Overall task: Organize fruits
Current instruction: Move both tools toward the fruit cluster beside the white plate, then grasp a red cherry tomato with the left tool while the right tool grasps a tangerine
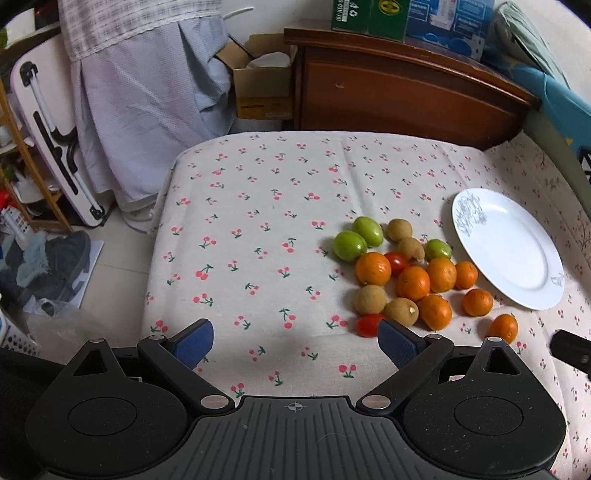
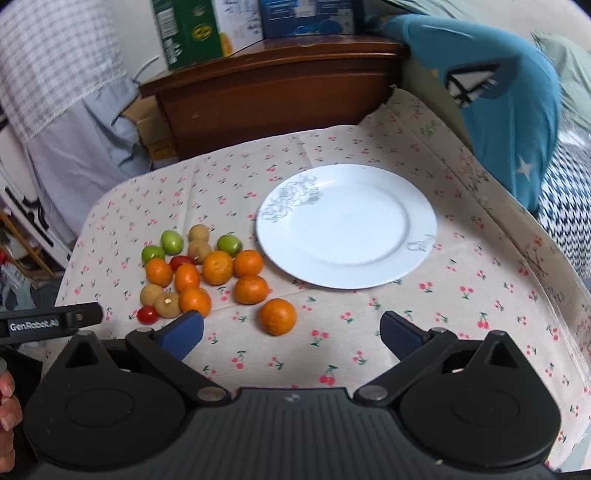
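Short of the white plate [image 2: 417, 206], both sets of jaws are held wide apart and empty.

Between the right gripper [image 2: 291, 334] fingertips, cherry-print cloth [image 2: 461, 306] is framed, a lone orange [image 2: 277, 316] just ahead. The left gripper [image 1: 295, 341] is held farther from the plate, beside the fruit pile [image 1: 410, 275], which is heaped just left of the bare plate. No fruit is plated yet; a first pick seems in hand, calling for closure on that orange.

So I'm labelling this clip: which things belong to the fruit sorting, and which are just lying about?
Job: oranges, green fruits, brown fruits, red tomatoes, white plate.
Lying about: blue pillow, cardboard box, green carton.
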